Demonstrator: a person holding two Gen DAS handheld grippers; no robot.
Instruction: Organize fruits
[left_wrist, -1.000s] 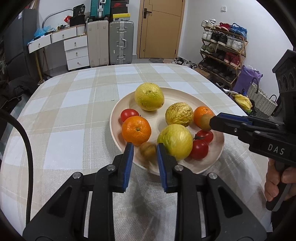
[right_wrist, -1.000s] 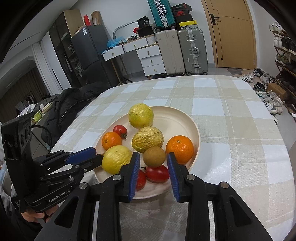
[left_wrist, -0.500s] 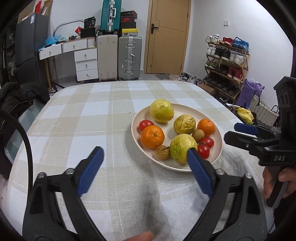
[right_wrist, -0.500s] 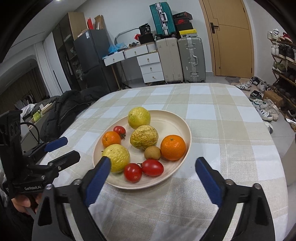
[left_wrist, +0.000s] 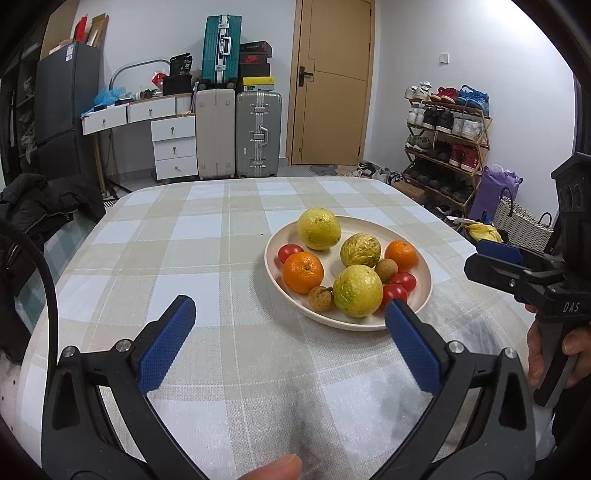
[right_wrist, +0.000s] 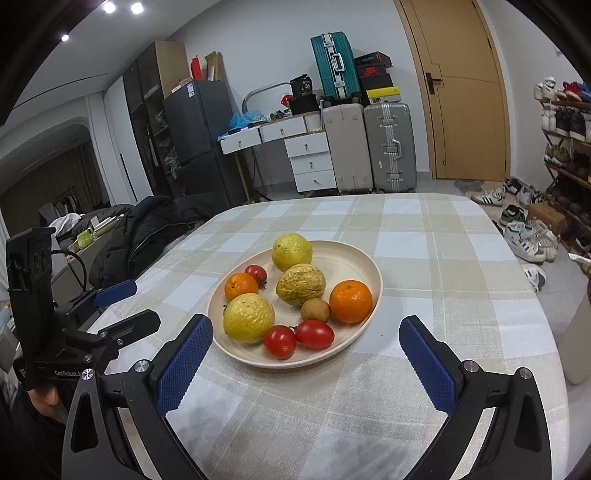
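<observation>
Though mostly smooth, two wrinkled yellow fruits (right_wrist: 301, 284).

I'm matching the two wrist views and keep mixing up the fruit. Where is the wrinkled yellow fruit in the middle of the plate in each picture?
Left wrist view: the wrinkled yellow fruit sits right of centre, mid-plate, behind the small brown fruit.
Right wrist view: it sits near the centre, left of the orange.
Shared landmark: the silver suitcase beside the door.

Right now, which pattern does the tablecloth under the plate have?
The tablecloth has a beige-and-white check; the right wrist view shows it best.
</observation>
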